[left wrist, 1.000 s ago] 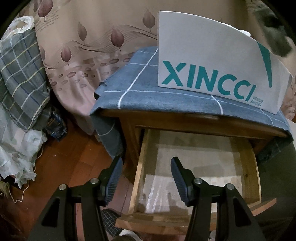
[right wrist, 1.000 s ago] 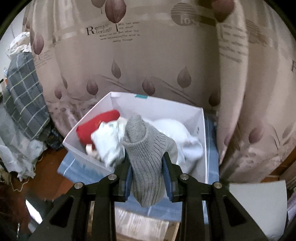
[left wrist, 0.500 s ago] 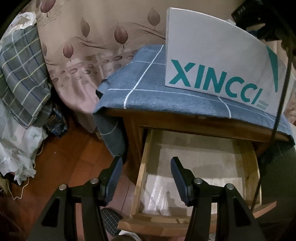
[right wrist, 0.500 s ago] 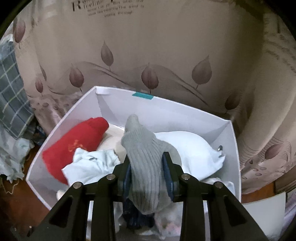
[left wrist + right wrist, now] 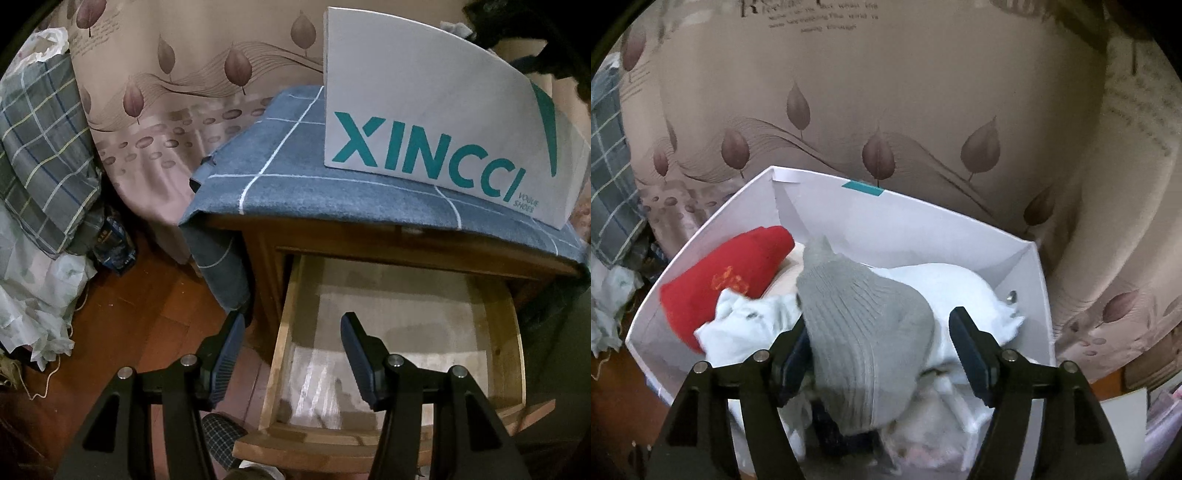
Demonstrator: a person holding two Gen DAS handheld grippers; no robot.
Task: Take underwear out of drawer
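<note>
Looking down, my right gripper (image 5: 877,354) has just spread its jaws, leaving the grey ribbed underwear (image 5: 864,332) loose between them, atop red and white garments in the white box (image 5: 1039,295). My left gripper (image 5: 291,354) hangs spread over the bare drawer (image 5: 280,339).

Count, both views:
- Box (image 5: 1015,258), white: one, seen from each side.
- Drawer (image 5: 284,325), wooden: one, pulled out.
- Blue cloth (image 5: 295,177) with white grid lines: one.
- Grey ribbed garment (image 5: 864,332): one.
- Red garment (image 5: 738,269): one.
- White garments (image 5: 942,288): at least two; exact number unclear in the heap.
- Plaid fabric (image 5: 40,147): one.
- Leaf-print curtain (image 5: 886,110): one.
</note>
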